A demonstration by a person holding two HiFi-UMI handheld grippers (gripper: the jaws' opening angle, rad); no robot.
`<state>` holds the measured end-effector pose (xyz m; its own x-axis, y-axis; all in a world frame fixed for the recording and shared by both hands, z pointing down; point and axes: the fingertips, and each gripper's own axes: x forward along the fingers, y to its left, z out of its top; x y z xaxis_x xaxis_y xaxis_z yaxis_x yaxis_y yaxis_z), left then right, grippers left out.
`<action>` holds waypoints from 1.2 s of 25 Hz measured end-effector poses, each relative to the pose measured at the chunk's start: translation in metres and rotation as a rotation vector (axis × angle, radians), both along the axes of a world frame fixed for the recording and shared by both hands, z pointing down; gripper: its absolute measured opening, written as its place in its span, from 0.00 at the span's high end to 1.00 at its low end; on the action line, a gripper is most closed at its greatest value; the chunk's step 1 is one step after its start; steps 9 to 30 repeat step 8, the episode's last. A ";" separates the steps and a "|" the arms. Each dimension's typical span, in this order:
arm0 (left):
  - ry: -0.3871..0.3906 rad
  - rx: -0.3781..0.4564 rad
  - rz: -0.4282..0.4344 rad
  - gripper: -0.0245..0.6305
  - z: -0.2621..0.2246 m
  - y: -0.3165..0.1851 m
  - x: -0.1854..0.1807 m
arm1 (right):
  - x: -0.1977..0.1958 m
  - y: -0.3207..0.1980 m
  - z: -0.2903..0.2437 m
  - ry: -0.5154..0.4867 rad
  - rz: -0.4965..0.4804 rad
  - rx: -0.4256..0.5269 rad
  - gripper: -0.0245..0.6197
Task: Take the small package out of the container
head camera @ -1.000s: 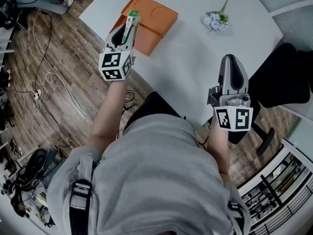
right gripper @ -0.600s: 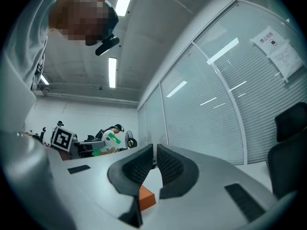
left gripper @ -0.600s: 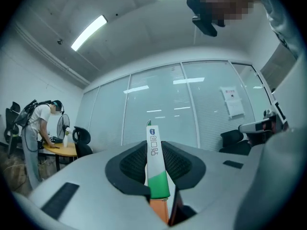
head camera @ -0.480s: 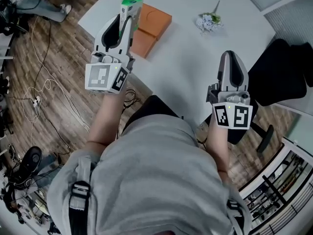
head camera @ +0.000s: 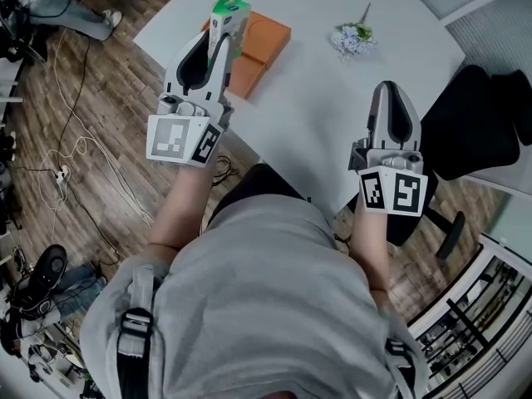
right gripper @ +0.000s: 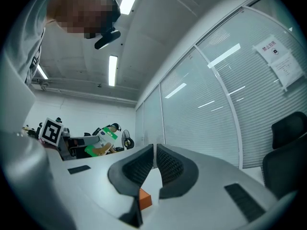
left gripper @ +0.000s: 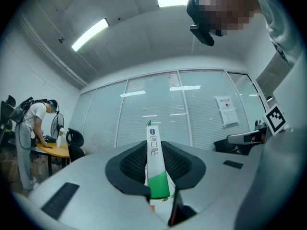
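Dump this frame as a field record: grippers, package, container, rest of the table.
left gripper: jaws shut on the small package, raised above the table
small package: green and white, sticking out past the jaw tips, out of the container
container: orange box on the table, far left part
right gripper: jaws together, nothing between them, near the table's near edge
other: flower sprig on the table's far side
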<state>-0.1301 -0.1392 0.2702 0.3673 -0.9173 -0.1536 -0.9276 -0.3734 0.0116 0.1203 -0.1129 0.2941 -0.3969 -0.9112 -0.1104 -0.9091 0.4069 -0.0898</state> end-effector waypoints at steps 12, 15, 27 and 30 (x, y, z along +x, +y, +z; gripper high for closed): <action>0.046 -0.012 0.018 0.81 0.000 -0.001 0.003 | 0.002 -0.003 0.000 -0.002 0.018 -0.008 0.87; 0.046 -0.012 0.018 0.81 0.000 -0.001 0.003 | 0.002 -0.003 0.000 -0.002 0.018 -0.008 0.87; 0.046 -0.012 0.018 0.81 0.000 -0.001 0.003 | 0.002 -0.003 0.000 -0.002 0.018 -0.008 0.87; 0.046 -0.012 0.018 0.81 0.000 -0.001 0.003 | 0.002 -0.003 0.000 -0.002 0.018 -0.008 0.87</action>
